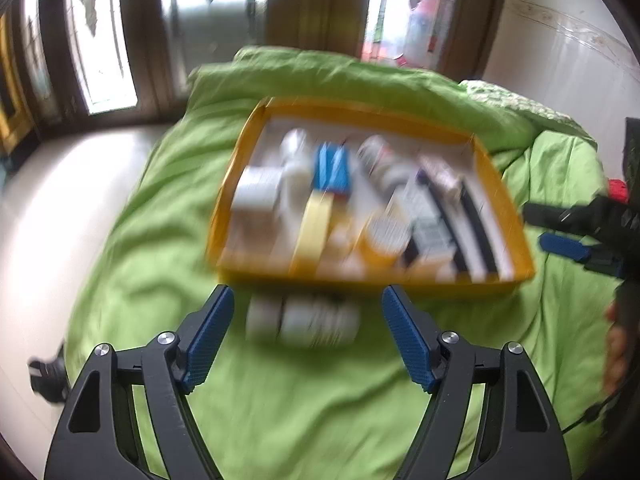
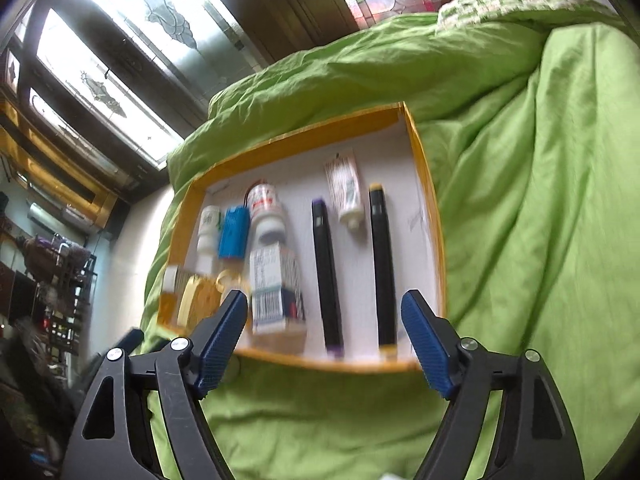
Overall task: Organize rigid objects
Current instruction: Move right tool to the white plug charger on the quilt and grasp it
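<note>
A yellow tray (image 1: 360, 114) lies on a green bedcover and holds several items, all blurred in the left wrist view. A white bottle (image 1: 304, 322) lies on its side on the cover just in front of the tray. My left gripper (image 1: 308, 296) stands open above the cover, with the bottle just beyond its fingertips, untouched. In the right wrist view the tray (image 2: 304, 142) shows two black pens (image 2: 326, 272), a tube (image 2: 346, 192), a white bottle (image 2: 266, 212), a blue box (image 2: 234, 232) and a printed carton (image 2: 272, 288). My right gripper (image 2: 326, 300) hangs open over the tray's near edge, holding nothing.
The green bedcover (image 1: 280, 420) is rumpled and rises in a ridge behind the tray. Pale floor (image 1: 60, 220) lies to the left, with glass doors behind. A hand (image 1: 616, 344) holds the right gripper (image 1: 552, 230) at the right edge. Cluttered shelving (image 2: 60, 280) stands far left.
</note>
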Available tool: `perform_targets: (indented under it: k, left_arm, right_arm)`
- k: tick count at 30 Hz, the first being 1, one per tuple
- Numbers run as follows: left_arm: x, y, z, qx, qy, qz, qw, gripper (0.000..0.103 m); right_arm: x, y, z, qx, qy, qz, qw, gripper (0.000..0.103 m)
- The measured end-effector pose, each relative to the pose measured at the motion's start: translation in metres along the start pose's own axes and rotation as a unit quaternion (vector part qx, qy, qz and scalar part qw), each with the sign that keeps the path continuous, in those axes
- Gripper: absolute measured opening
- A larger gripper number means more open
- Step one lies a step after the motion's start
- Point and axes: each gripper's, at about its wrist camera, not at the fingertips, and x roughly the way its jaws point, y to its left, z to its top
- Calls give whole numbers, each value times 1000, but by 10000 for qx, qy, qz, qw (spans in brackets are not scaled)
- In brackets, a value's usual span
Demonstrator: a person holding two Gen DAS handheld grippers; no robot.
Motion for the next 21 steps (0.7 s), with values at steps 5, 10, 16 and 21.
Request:
perform_targets:
  k: [5,10,16,21]
  left_arm:
    - [17,23,-28,-507,574,-6,9971,77]
    - [19,13,-26,-271,444,134,9986,77]
    - [29,5,-25,-213,531,101,9983,77]
    - [28,7,-26,-232,503,87,9984,77]
  right_arm:
    - [-3,-7,-22,26,205,48,9998,77]
    - [-8,-14,-53,-74,476,75,9988,77]
    - [-11,-28,-81,-29,1196,39,9928,77]
    - [-3,-18,-110,-472,1551,-376,9861,77]
